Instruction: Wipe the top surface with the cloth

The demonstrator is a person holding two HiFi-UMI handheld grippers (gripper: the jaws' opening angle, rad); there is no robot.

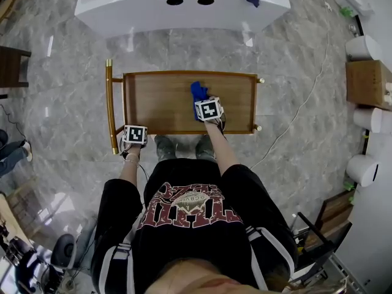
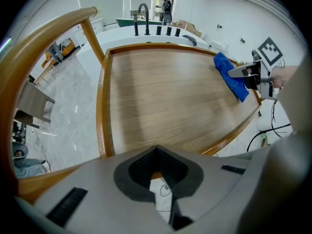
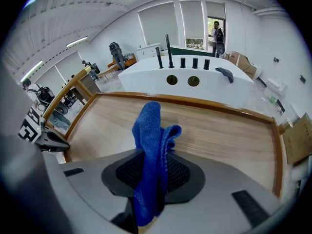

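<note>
The right gripper (image 3: 155, 172) pinches the blue cloth (image 1: 198, 92) just right of the middle of the cart top (image 1: 159, 103). The left gripper (image 2: 157, 168) (its 2 jaws together, empty) sits at the cart's near-left corner. Wiping looks barely begun, with most of the top left.

Cloth (image 3: 152, 130): soft, napped textile weave. Counter (image 1: 160, 103): matt grained wood top, glossy varnished rim. Floor (image 1: 67, 121): polished grey marble.

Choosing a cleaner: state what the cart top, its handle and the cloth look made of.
Cart top: apparently wood or wood-look laminate, matte, with straight grain. Handle: probably metal, glossy gold sheen. Cloth: blue, likely microfibre, fuzzy nap.
</note>
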